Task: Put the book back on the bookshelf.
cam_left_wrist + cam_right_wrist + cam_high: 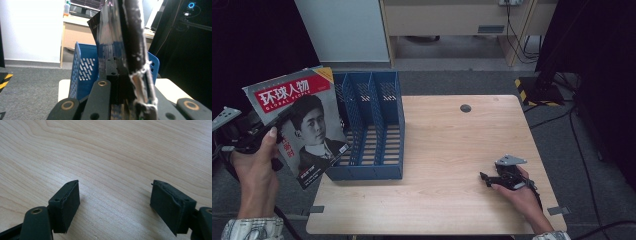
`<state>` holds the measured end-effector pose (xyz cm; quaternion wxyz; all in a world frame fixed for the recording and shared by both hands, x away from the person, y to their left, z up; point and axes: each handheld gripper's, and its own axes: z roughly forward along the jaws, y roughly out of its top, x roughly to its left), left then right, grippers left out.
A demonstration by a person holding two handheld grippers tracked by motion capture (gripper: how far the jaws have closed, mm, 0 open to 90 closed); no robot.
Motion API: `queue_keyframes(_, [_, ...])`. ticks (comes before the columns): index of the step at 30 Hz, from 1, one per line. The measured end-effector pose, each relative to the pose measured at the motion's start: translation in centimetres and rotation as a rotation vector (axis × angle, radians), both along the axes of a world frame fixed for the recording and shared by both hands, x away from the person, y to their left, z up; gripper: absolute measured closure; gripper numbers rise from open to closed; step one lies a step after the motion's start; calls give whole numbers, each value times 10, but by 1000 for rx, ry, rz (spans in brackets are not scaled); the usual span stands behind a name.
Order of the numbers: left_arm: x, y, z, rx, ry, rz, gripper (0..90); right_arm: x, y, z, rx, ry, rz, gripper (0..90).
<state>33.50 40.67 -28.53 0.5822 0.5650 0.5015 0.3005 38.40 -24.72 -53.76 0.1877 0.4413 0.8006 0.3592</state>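
the magazine (299, 125) sits clamped in the left hand-held gripper (272, 131), off the worktop's (452, 150) left edge. the file rack (372, 125) stands just right of it. the right hand-held gripper (492, 179) rests on the worktop, well apart.

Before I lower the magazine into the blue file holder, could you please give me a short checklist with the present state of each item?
1. Grip: left gripper shut on the magazine, held at its edge: ok.
2. Magazine raised off the table, left of the file holder: ok.
3. Slots of the holder free of other papers: ok.
4. Magazine lined up with a slot: not ok, it is tilted and off to the side.
5. Right gripper open, low over bare wood, away from the holder: ok.
6. Holder steady when the magazine goes in: cannot tell.
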Motion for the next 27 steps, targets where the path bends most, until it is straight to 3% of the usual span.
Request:
queue_keyframes(14, [36,-1,-7,24,5,36,866,0,0,0,-1,3,1,237])
queue_keyframes(27, [55,-5,-15,4,-6,47,866,0,-1,0,3,3,0,237])
